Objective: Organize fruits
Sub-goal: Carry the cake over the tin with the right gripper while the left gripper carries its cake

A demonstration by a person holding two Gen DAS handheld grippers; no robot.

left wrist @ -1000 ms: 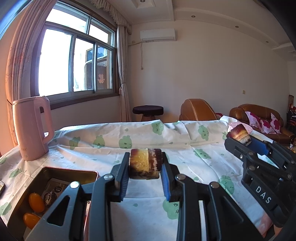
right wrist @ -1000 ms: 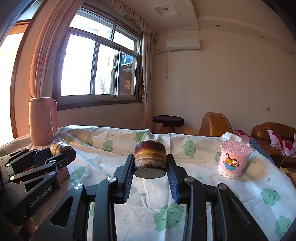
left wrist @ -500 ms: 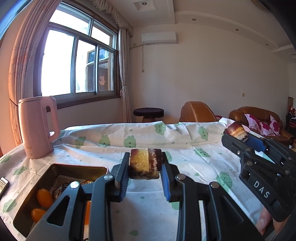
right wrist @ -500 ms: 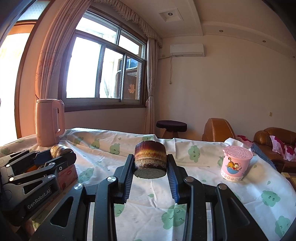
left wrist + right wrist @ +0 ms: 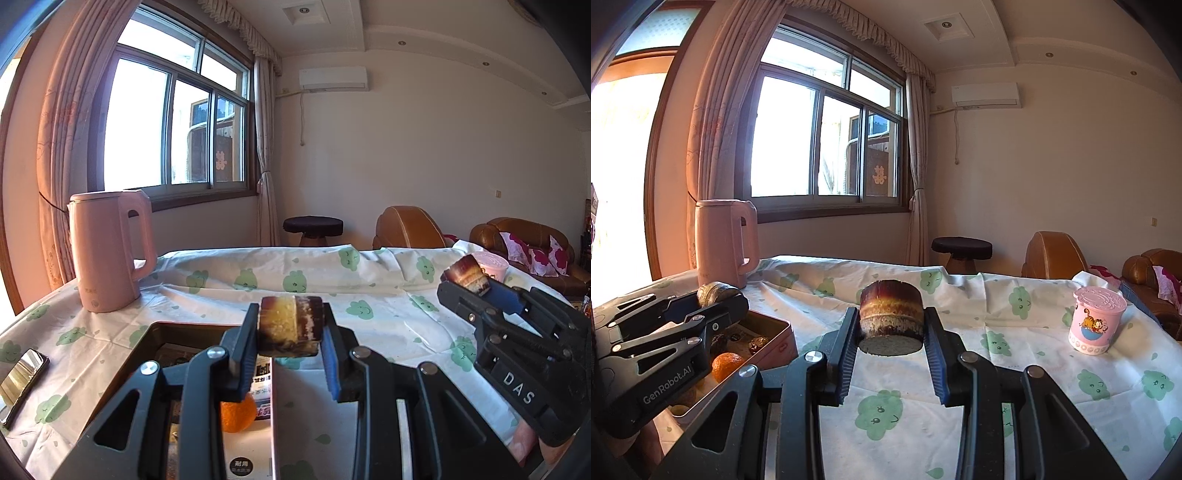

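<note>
1. The left gripper [image 5: 290, 334] is clamping a short brown-and-yellow cut piece [image 5: 290, 326] between its blue pads, holding it in the air above the far end of the open tin box [image 5: 775, 330].
2. The right gripper [image 5: 891, 332] is gripping a second cut piece [image 5: 890, 317], dark-skinned with a pale cut face pointing downward, clear of the tablecloth [image 5: 1015, 369].
3. The tin box is sitting at the table's left edge, containing an orange [image 5: 727, 363] and small wrapped items.
4. A pink kettle [image 5: 110, 251] is standing at the far left corner of the table.
5. A pink lidded cup [image 5: 1095, 321] is standing near the right edge.
6. A phone [image 5: 22, 380] is lying left of the box.
</note>
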